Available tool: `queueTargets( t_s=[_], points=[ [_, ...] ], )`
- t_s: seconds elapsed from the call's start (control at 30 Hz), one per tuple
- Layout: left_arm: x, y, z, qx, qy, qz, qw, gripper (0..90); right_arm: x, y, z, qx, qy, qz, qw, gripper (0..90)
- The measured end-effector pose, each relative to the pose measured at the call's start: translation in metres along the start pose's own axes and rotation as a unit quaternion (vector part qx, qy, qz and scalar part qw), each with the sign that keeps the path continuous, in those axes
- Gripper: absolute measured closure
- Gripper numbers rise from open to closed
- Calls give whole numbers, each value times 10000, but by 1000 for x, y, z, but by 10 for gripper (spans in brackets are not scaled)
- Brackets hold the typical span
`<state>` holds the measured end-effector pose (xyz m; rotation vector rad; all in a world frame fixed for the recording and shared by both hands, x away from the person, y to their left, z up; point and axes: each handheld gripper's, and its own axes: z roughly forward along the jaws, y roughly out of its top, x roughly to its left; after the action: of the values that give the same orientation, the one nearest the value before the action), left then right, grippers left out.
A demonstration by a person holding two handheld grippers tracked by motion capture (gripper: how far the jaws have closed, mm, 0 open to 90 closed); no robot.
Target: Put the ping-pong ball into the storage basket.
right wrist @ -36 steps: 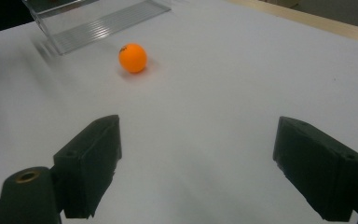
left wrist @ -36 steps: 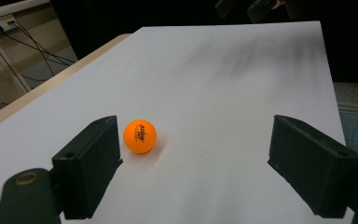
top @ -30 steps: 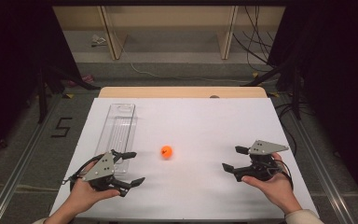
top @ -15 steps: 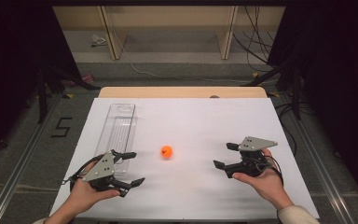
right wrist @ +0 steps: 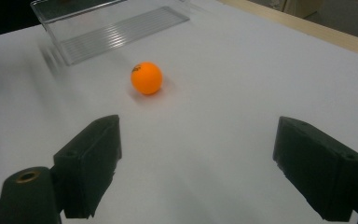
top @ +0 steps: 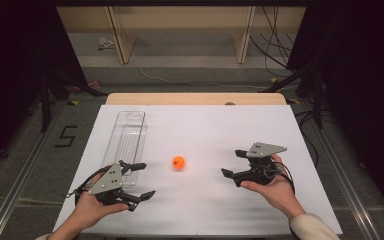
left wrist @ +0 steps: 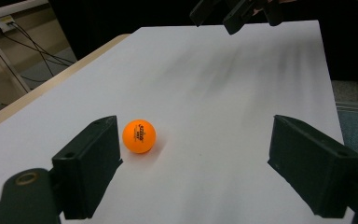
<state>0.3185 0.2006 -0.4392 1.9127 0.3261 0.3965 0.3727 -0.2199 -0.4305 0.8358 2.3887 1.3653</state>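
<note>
Far left on the white table [top: 200, 125]: a clear plastic tray [top: 126, 140], long and narrow, empty as far as can be told, running away from the person. Just at its near end, the left gripper [top: 141, 180], jaws spread wide, nothing between them, held low over the table in the left hand [top: 87, 212]. In the left gripper view, the orange ball [left wrist: 139, 136] close beside the left-hand jaw (near it, whether touching cannot be told), with broad bare table toward the other jaw.

Middle of the table: the ball [top: 179, 162] alone, resting on the surface, between the two grippers, apart from the tray and a little nearer the left gripper.

Right side: the right gripper [top: 234, 163], also gaping wide and holding nothing, pointed toward the ball from the right hand [top: 275, 190]. In the right gripper view, the ball [right wrist: 146, 78] ahead of the jaws and left of their midline, the tray [right wrist: 107, 28] beyond it.

Step in hand, judged from this: the approach, before any grasp, with both grippers aimed at the ball. Next move probably calls for bringing one pair of jaws level around the ball, centred, then closing gently (a light round thing, likely to roll or squirt out if nudged off-centre). Tray a likely destination, though only a guess.
</note>
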Motion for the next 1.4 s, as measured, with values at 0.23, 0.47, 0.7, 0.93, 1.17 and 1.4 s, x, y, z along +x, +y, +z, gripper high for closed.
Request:
queueTargets(
  t_s=[0.23,0.47,0.7,0.93,1.17,1.4],
  points=[
    [0,0,0,1,2,-1,10000,162,1,4,6,3,27,-25,10000,162],
    [0,0,0,-5,-9,5,10000,162,3,8,14,15,68,-75,9999,162],
    [0,0,0,-5,-15,2,10000,162,4,10,18,34,85,-95,9999,162],
    [0,0,-1,1,-17,9,10000,162,5,13,25,47,122,-110,9999,163],
    [0,1,-1,-7,-22,19,10000,162,6,15,30,56,155,-121,9998,162],
    [0,1,-1,-4,-32,17,10000,162,8,17,35,67,188,-140,9997,162]
  ],
)
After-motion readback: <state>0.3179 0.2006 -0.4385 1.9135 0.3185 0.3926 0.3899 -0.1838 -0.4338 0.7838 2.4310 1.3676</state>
